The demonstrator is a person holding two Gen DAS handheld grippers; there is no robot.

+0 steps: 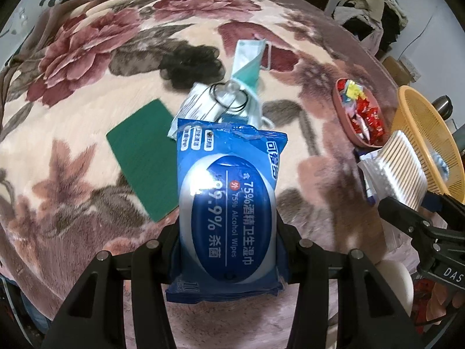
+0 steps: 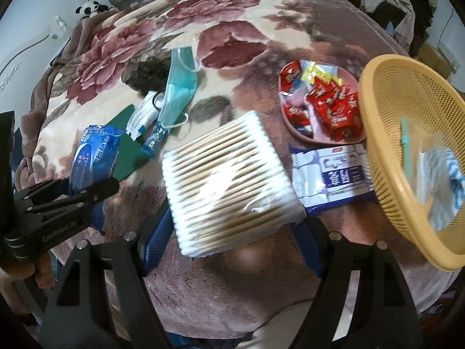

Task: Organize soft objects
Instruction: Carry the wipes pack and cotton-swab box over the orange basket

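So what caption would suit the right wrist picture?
Right claw lifts a pack of cotton swabs over a floral blanket, beside a yellow basket.

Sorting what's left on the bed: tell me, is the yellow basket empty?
No, the yellow basket already holds a white-and-blue packet.

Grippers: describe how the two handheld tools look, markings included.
Both are matte black, angular linkage frames with silver pivot pins. The right gripper carries ribbed blue finger pads; its body shows white lettering starting "DAS" in the left wrist view. The left gripper bears pale "GenRobot.AI" lettering on its body. No cables or sleeves are visible.
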